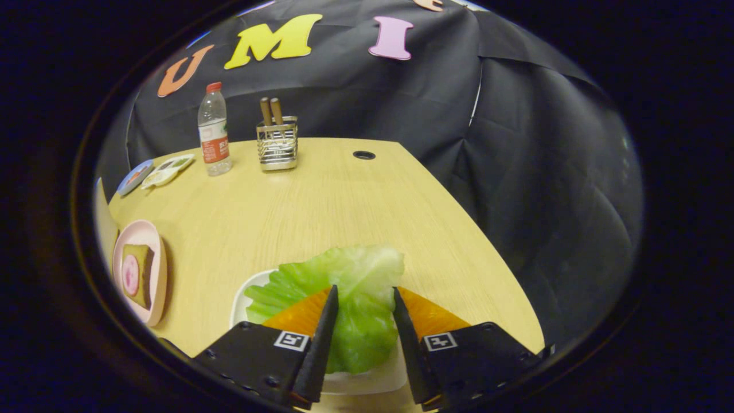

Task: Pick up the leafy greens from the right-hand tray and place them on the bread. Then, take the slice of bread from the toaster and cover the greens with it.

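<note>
Here the claw (pixel 364 298) stands partly open, its two fingers either side of the one lettuce leaf (pixel 344 298), which lies between them on a white tray (pixel 241 301); whether they touch it I cannot tell. Off to the claw's left, a pink plate (pixel 150 264) carries one bread slice (pixel 137 275) topped with a pink round. Far beyond the fingers on the tabletop (pixel 344 206) stand one water bottle (pixel 214 129), a wire holder (pixel 277 146) with two wooden handles, and two small flat dishes (pixel 155 172).
</note>
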